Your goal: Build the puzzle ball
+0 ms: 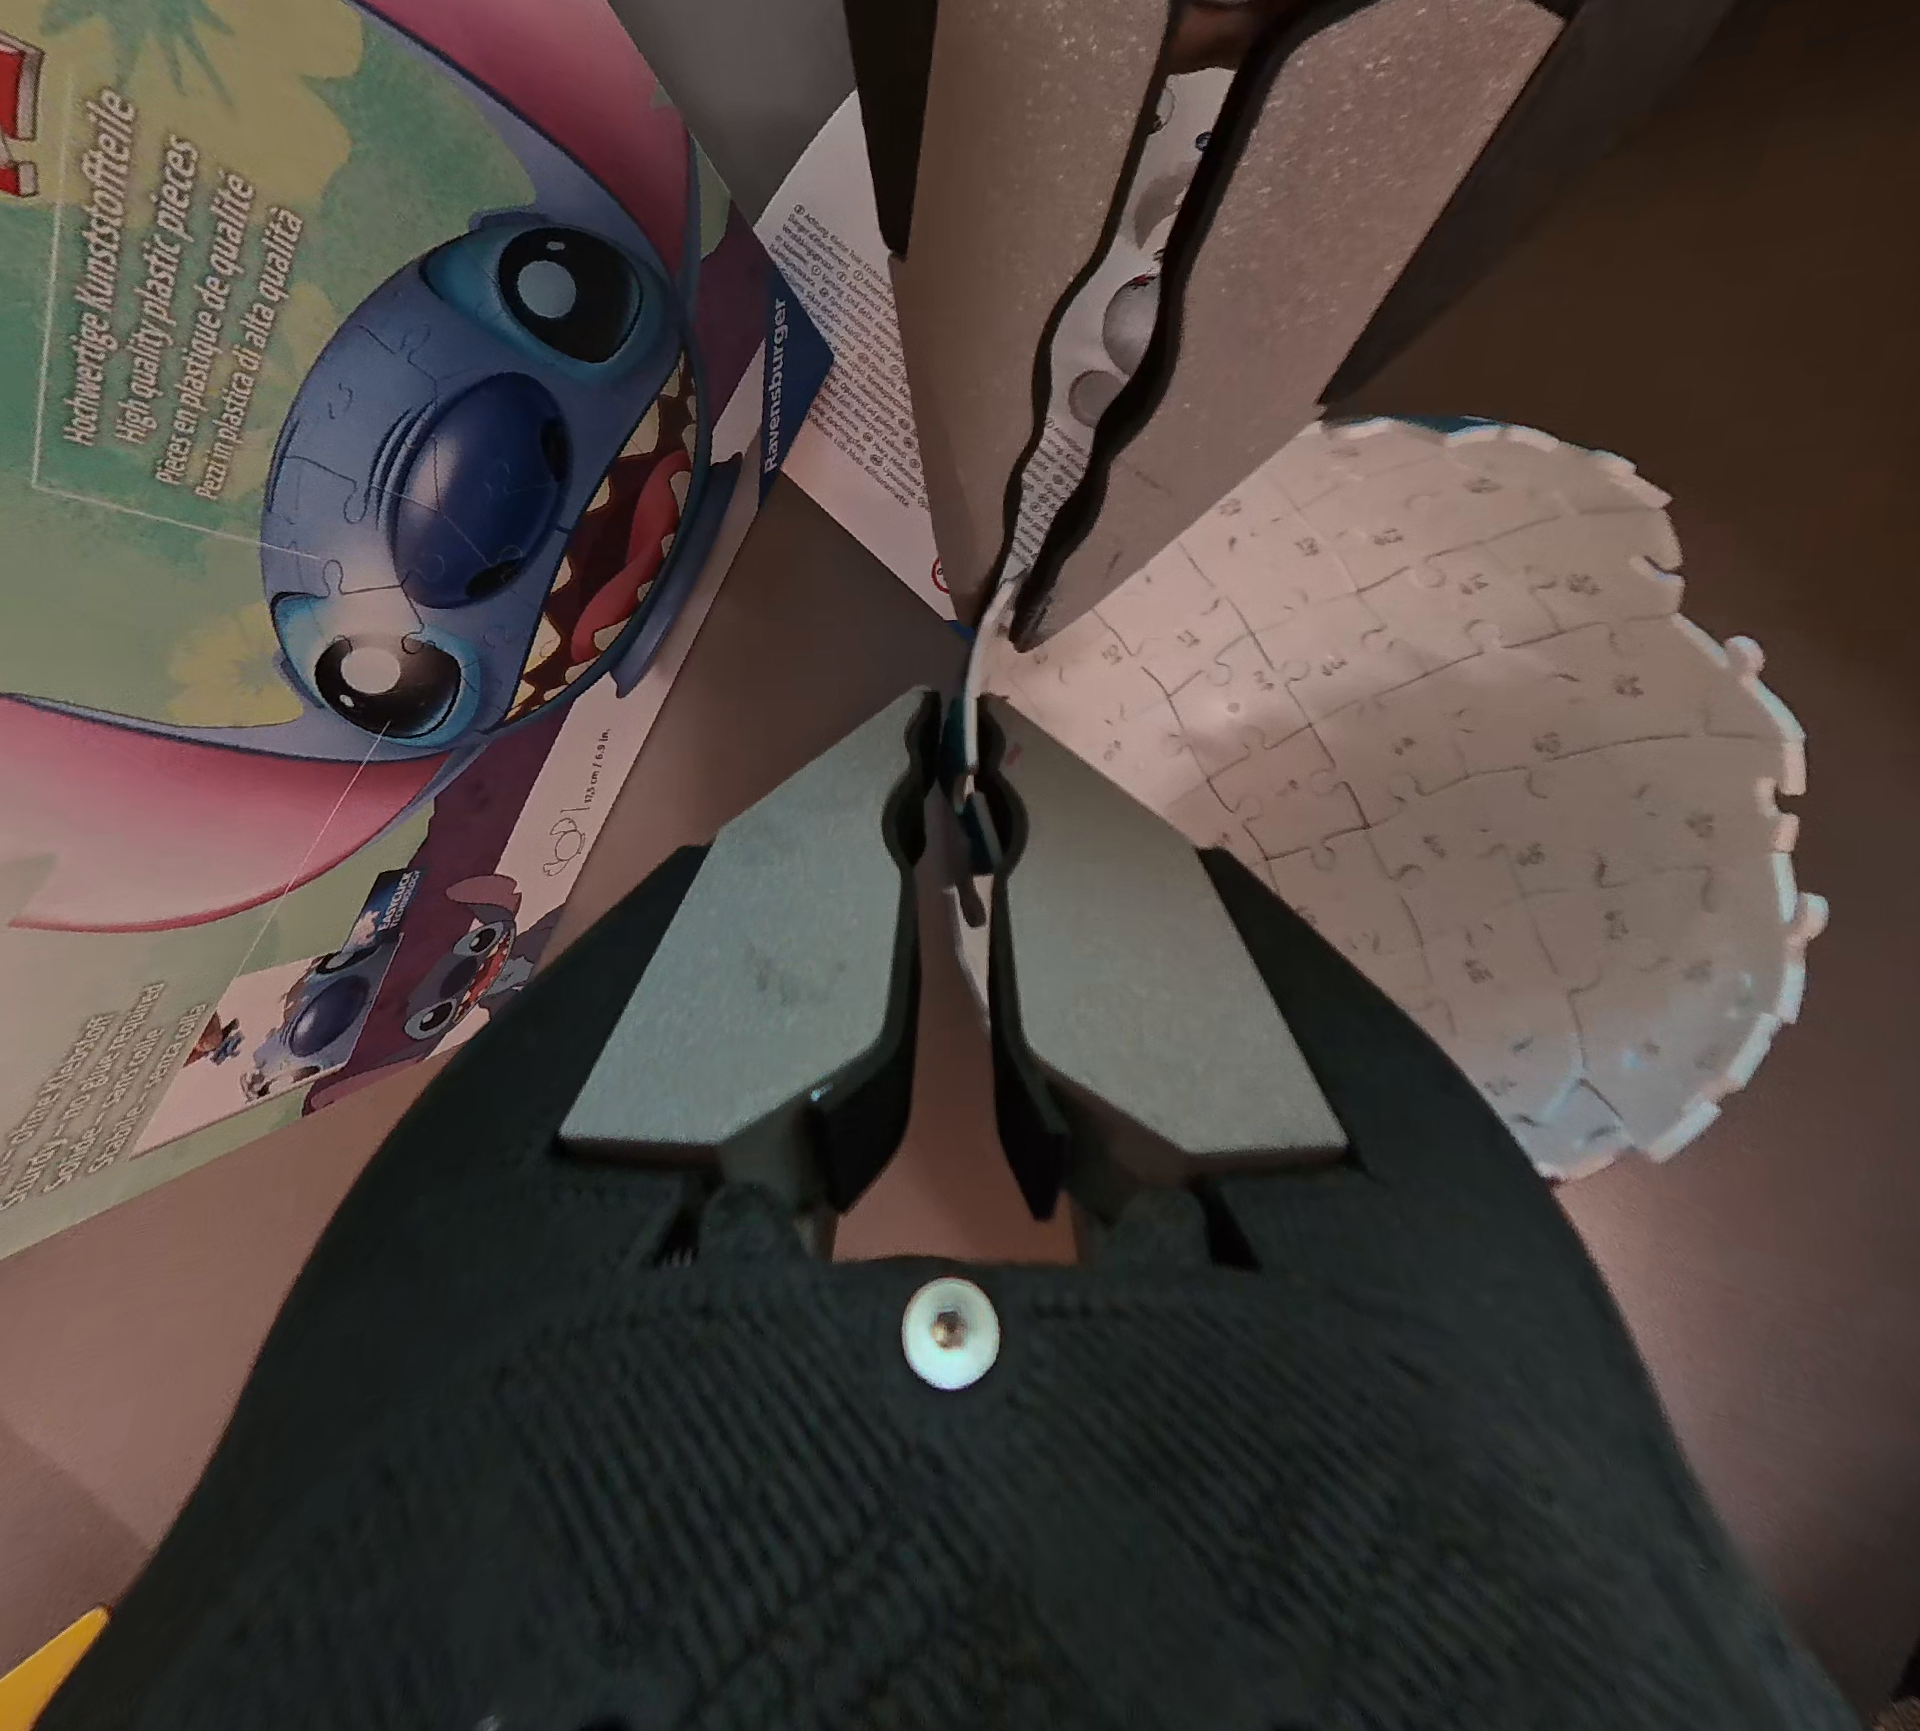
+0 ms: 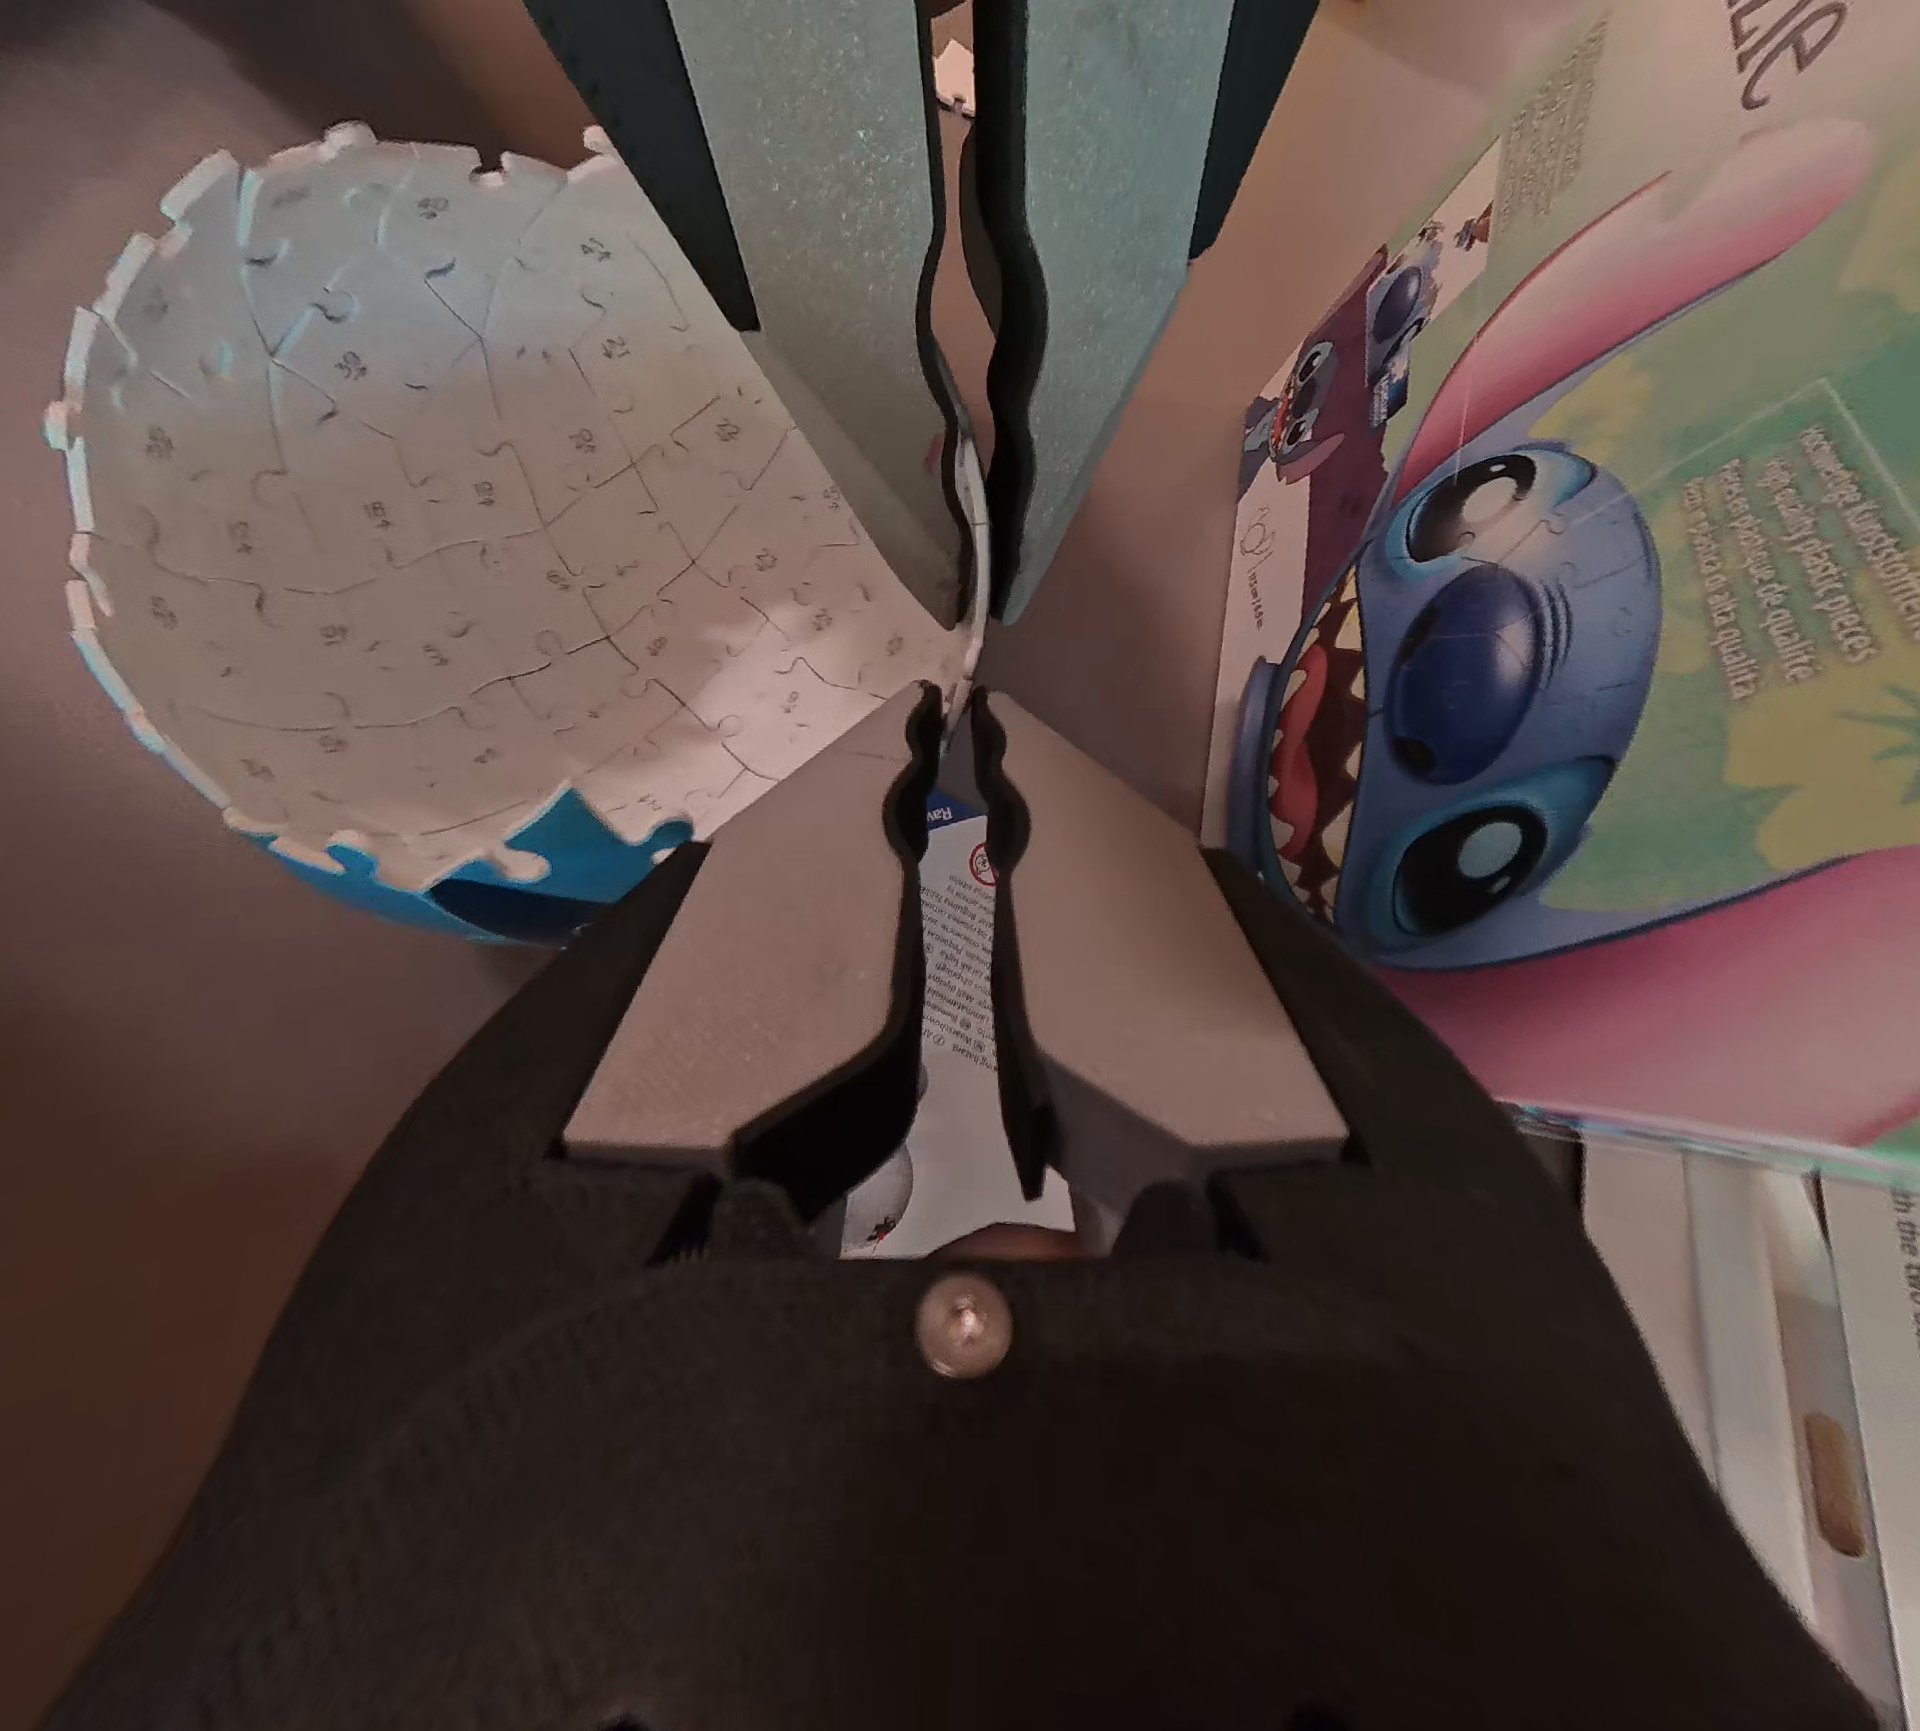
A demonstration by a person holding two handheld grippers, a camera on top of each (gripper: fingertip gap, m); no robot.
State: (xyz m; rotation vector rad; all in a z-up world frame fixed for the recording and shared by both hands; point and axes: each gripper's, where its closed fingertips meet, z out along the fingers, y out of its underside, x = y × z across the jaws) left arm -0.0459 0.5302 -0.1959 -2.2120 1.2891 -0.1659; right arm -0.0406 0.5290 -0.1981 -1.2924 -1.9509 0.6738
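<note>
While both claws met tip to tip over the brown table [image 1: 1714, 227], each was nearly closed on the rim of the half-built puzzle ball [image 1: 1455, 777]. Seen from the left wrist view, the left gripper [image 1: 961, 746] had its jaws drawn almost together, pinching a thin white-and-blue edge of the shell [image 1: 971, 725] just ahead of its tips; whether that edge was a loose piece or part of the ball's rim could not be told. Opposite it, pointing back toward the camera, the right gripper [image 1: 1003, 621] came in from above, its wavy black pads [image 1: 1122, 393] close together with only a narrow gap.

To the right of the left claw lay the ball — an open bowl, white and numbered on the inside, with a toothed rim. From the right wrist view the same ball [image 2: 416, 518] sat to the left of the right gripper [image 2: 956, 694], blue on its outside low down, touching the tips of both claws. On the other side of each claw lay the puzzle box [image 2: 1662, 538] with its blue cartoon creature, and a white printed leaflet [image 2: 956, 1006] showed between the right claw's fingers
</note>
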